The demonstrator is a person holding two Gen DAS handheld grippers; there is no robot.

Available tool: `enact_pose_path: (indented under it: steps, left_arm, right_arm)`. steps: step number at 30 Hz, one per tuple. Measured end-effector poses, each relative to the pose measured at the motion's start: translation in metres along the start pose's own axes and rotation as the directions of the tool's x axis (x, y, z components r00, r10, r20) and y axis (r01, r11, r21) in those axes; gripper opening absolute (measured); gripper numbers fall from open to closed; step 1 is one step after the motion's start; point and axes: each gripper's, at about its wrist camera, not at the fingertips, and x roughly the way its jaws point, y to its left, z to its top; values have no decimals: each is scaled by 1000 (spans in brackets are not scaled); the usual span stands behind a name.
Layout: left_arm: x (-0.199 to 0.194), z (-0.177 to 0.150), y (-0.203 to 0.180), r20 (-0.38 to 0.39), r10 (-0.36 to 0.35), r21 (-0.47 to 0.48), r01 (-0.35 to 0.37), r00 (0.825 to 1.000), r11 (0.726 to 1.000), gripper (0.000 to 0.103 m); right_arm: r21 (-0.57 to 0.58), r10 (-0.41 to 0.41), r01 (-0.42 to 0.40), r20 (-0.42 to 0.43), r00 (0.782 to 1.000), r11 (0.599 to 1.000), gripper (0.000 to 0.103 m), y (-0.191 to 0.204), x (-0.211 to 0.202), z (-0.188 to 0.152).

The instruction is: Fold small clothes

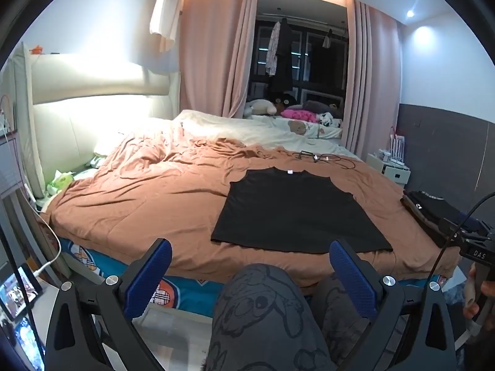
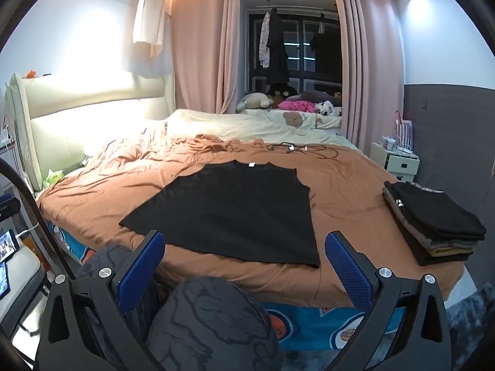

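Observation:
A black T-shirt (image 1: 294, 210) (image 2: 235, 207) lies flat on the brown bedcover (image 1: 148, 191) (image 2: 346, 185), collar with a white tag facing away, sleeves tucked in. My left gripper (image 1: 250, 266) hovers open short of the bed's near edge, above a person's knees in grey printed trousers (image 1: 263, 315). My right gripper (image 2: 244, 258) is open too, held before the shirt's near hem, with a knee (image 2: 210, 321) below it. Neither gripper touches the shirt. The right gripper's body shows at the right edge of the left wrist view.
A stack of folded dark clothes (image 2: 433, 222) (image 1: 433, 213) sits at the bed's right edge. Black cables (image 2: 300, 150) lie beyond the shirt. Plush toys (image 2: 278, 99) rest at the far end. A white nightstand (image 2: 396, 160) stands right; a lit tablet (image 1: 18, 290) sits at the left.

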Motion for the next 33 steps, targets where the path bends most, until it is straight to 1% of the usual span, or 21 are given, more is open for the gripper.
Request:
enact_pose_path:
  steps: [3, 10, 18, 26, 33]
  left_arm:
    - [0, -1, 0, -2, -5, 1, 5, 1000, 1000, 102]
    - [1, -3, 4, -7, -25, -1, 25, 1000, 1000, 102]
    - [1, -5, 3, -9, -22, -3, 22, 1000, 1000, 102]
    - [8, -5, 3, -23, -22, -6, 22, 999, 1000, 102]
    - [18, -6, 3, -45, -26, 3, 26, 999, 1000, 102]
  right_arm:
    - [-5, -5, 5, -5, 1000, 1000, 103, 3, -3, 2]
    - [0, 5, -5, -13, 1000, 1000, 103, -7, 2, -1]
    - [-8, 11, -11, -16, 1000, 1000, 103, -10, 9, -6]
    - [9, 25, -25, -10, 1000, 1000, 103, -13, 12, -6]
    - [29, 12, -11, -21, 1000, 1000, 103, -14, 18, -8]
